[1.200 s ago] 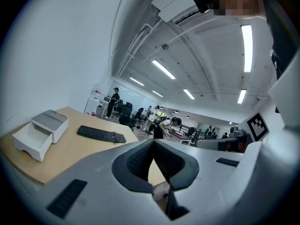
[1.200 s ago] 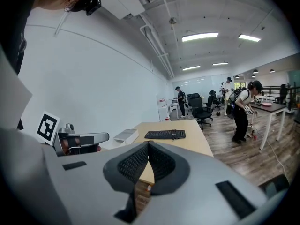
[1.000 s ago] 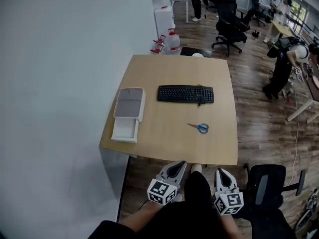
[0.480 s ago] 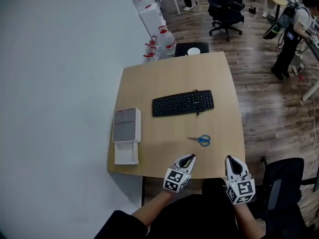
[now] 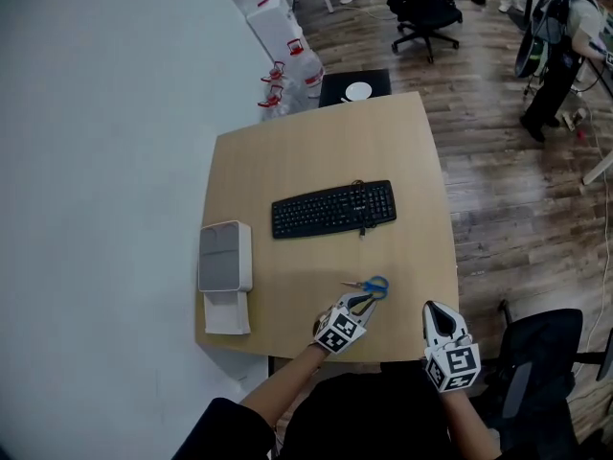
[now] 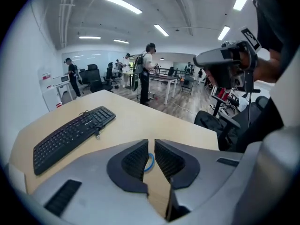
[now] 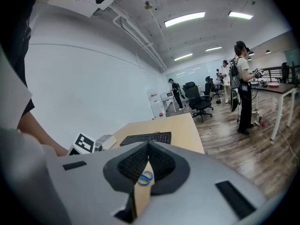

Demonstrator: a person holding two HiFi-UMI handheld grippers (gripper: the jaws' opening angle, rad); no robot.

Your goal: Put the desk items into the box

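Blue-handled scissors [image 5: 369, 287] lie on the wooden desk [image 5: 306, 151] near its front edge. My left gripper [image 5: 358, 300] hovers right at them, its jaws shut with nothing held. A blue handle loop [image 6: 149, 162] shows through the thin slit below its tips [image 6: 151, 142]. My right gripper [image 5: 433, 309] is at the desk's front right corner, shut and empty. The scissors [image 7: 145, 177] show below its tips [image 7: 148, 144]. A black keyboard [image 5: 333, 209] lies mid-desk. The grey-white box [image 5: 225, 255] sits at the left edge, with a white lid or tray [image 5: 227, 312] in front of it.
A black office chair [image 5: 536, 353] stands right of me. Water jugs [image 5: 287, 70] and a black stand with a white disc [image 5: 356, 90] are beyond the desk's far edge. A white wall runs along the left. People [image 5: 565, 36] stand at the far right.
Both grippers have come forward from below the desk's front edge to over it. The left one has closed in on the scissors. The head camera has shifted its view.
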